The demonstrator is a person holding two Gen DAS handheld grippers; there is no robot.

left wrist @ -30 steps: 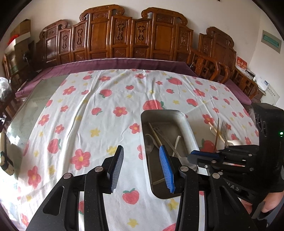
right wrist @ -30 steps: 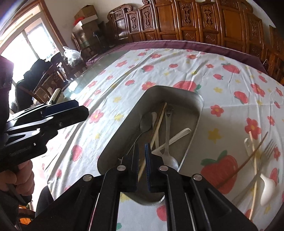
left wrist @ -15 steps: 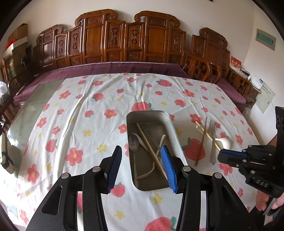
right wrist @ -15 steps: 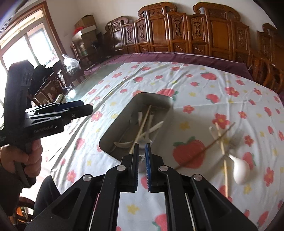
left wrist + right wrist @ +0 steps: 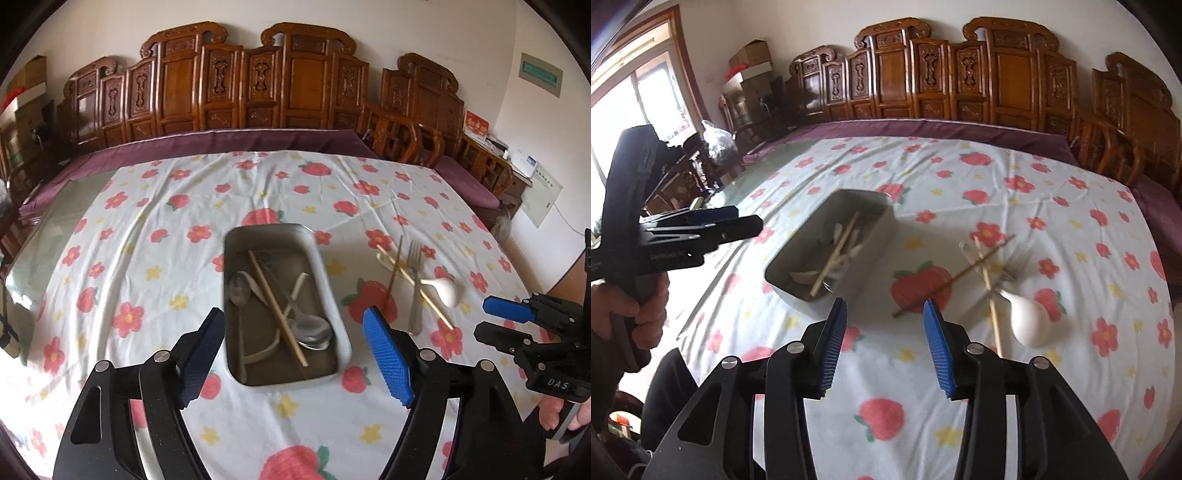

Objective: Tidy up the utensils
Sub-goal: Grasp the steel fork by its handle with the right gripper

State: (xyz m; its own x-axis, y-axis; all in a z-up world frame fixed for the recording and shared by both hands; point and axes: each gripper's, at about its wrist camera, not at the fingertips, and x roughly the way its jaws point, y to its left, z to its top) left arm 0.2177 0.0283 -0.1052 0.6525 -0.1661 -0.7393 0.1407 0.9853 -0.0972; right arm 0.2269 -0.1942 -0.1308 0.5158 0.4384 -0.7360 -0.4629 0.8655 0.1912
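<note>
Carved wooden chairs line the far side of the bench [image 5: 110, 258], its floral cloth bearing a metal tray [image 5: 325, 280] of spoons and chopsticks. Both views have drawn back since a second ago. Left tongs [image 5: 291, 354] and right tongs [image 5: 884, 345] have just been opening, released, nothing between them. Beside the tray lie a fork [image 5: 415, 280], white spoon [image 5: 443, 290] and chopsticks [image 5: 413, 286].

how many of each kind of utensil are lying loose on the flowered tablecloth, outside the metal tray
chopsticks: 2 (dark brown wooden chopstick, pale bamboo chopstick)
silver metal fork: 1
white ceramic spoon: 1
total: 4
</note>
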